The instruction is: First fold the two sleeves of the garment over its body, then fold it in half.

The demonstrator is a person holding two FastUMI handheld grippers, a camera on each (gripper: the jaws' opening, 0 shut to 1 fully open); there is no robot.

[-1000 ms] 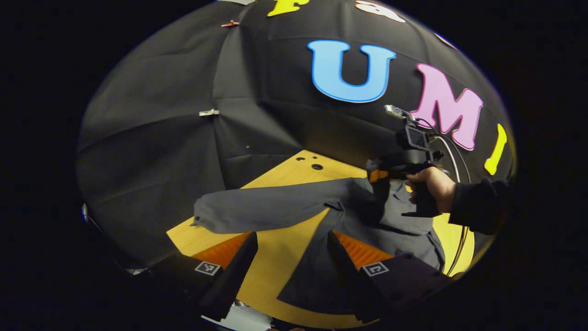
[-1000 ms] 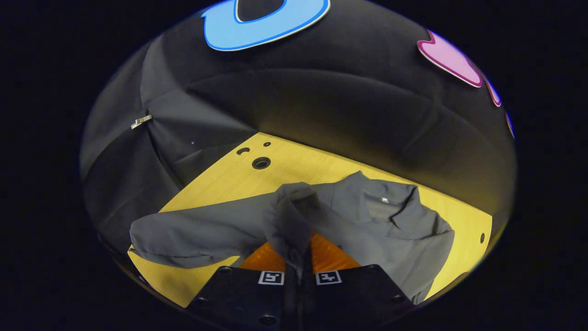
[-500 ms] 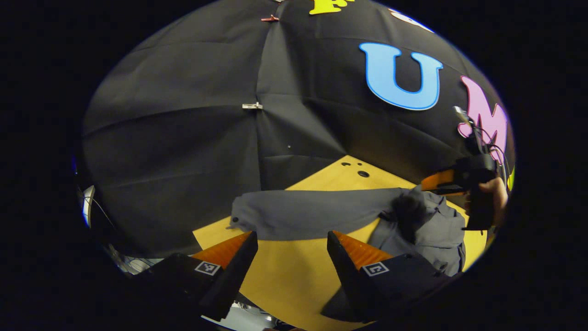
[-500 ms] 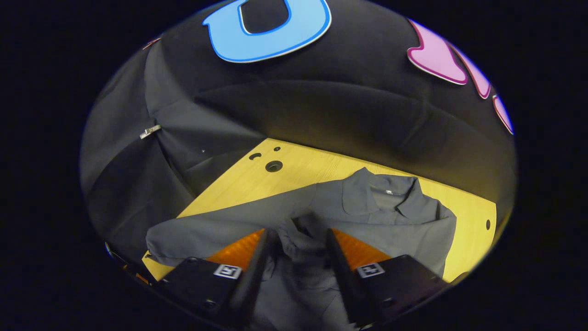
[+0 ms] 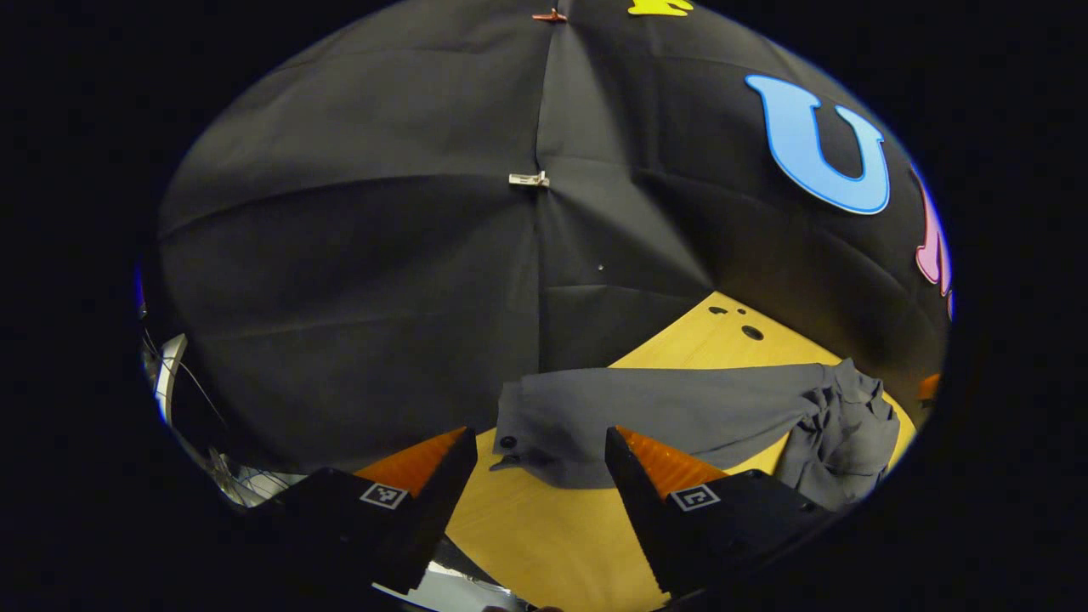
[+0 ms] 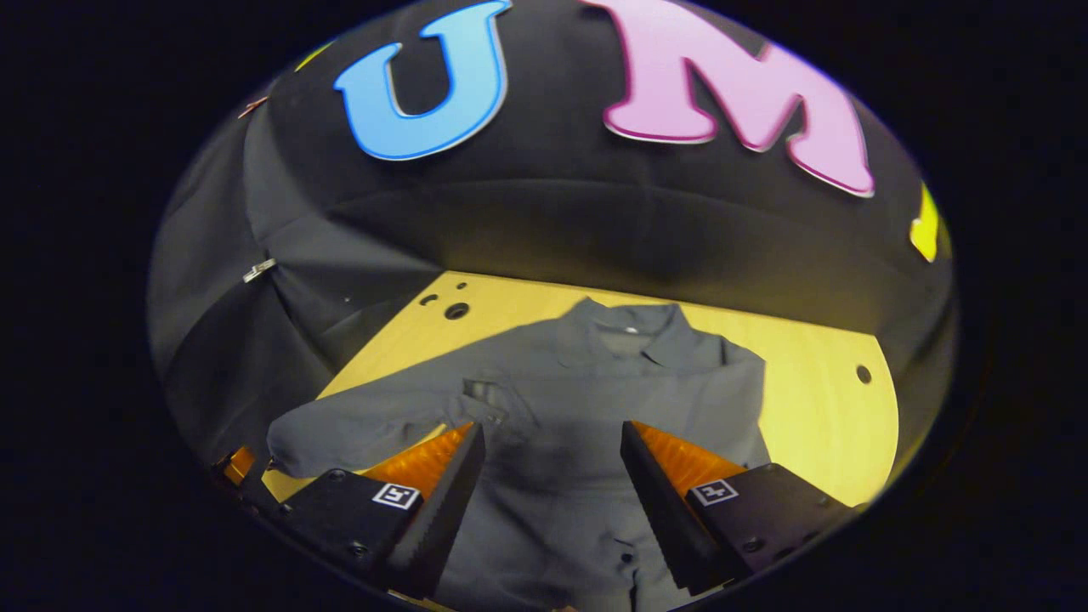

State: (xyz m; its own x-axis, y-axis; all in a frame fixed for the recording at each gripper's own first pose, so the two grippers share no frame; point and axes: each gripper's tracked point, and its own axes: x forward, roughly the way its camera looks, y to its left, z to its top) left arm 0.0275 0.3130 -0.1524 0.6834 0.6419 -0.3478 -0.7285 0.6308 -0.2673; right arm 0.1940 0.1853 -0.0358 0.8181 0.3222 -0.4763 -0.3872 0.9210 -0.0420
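Observation:
A grey collared shirt (image 6: 595, 382) lies flat on the yellow wooden table (image 6: 816, 408), collar toward the wall. One sleeve (image 6: 489, 399) is laid across its body. The other sleeve (image 5: 663, 408) stretches out sideways, its buttoned cuff (image 5: 518, 438) near the table's edge. My left gripper (image 5: 537, 438) is open, and the cuff lies just ahead between its fingertips, untouched. My right gripper (image 6: 551, 429) hangs open above the shirt's body with nothing in it. The shirt's body (image 5: 841, 433) looks bunched at the right of the left gripper view.
Round holes (image 6: 456, 310) pierce the table near its far corner, and another hole (image 6: 864, 374) sits at the right. The black cloth wall (image 5: 382, 280) closes in behind the table. The table's near edge (image 5: 476, 578) drops off below the left gripper.
My right gripper opened, let the folded sleeve drop on the shirt's body and drew back. My left gripper swung left along the outstretched sleeve to its cuff.

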